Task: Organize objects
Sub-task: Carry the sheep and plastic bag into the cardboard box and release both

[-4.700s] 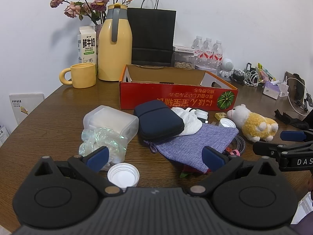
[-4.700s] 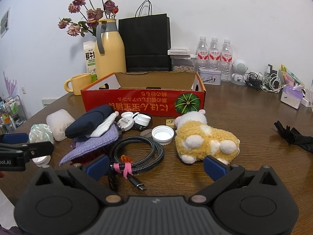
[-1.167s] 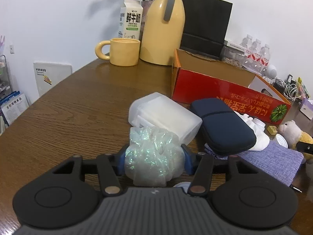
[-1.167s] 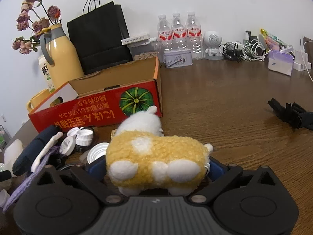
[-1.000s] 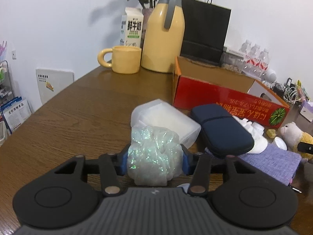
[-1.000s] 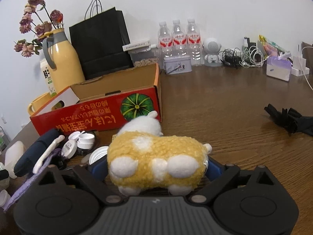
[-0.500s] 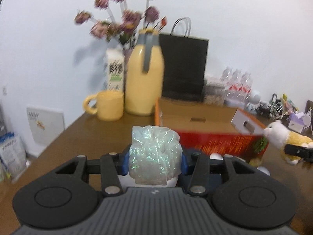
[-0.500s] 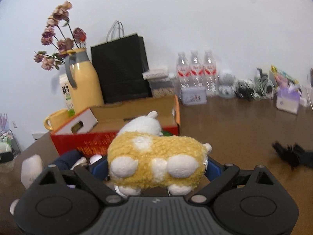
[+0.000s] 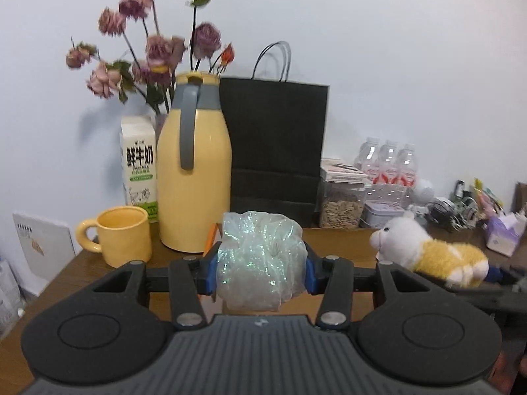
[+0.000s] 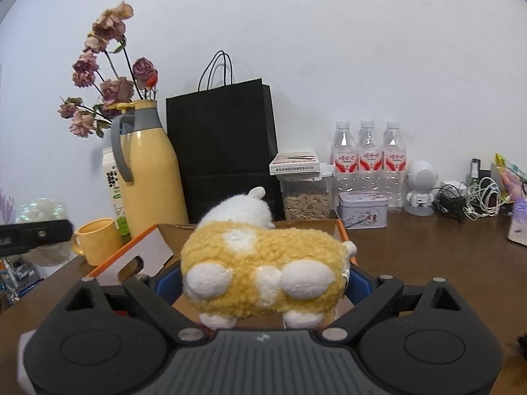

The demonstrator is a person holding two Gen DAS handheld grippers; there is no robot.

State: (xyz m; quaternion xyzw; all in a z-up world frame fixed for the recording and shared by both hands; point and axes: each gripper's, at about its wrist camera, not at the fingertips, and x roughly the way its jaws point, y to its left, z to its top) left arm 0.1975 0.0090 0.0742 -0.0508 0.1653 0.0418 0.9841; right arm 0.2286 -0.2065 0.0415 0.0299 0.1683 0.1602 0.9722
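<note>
My left gripper (image 9: 260,271) is shut on a crumpled iridescent plastic wad (image 9: 260,260), held up in the air. In the right wrist view, my right gripper (image 10: 263,283) is shut on a yellow and white plush sheep (image 10: 260,273), lifted over the open red cardboard box (image 10: 141,253). The left wrist view shows the sheep (image 9: 431,253) at the right, still in the right gripper. The wad (image 10: 39,210) and the left gripper show at the left edge of the right wrist view. Only an orange corner of the box (image 9: 212,237) peeks out behind the wad.
Along the wall stand a yellow mug (image 9: 122,240), a milk carton (image 9: 138,168), a yellow jug (image 9: 194,177) with dried flowers, a black paper bag (image 9: 276,151), a seed jar (image 10: 306,194), a tin (image 10: 362,210), three water bottles (image 10: 369,161) and tangled cables (image 10: 467,200).
Both grippers rose from the table with their loads and moved toward the box. The clutter on the table has dropped out of view below the grippers.
</note>
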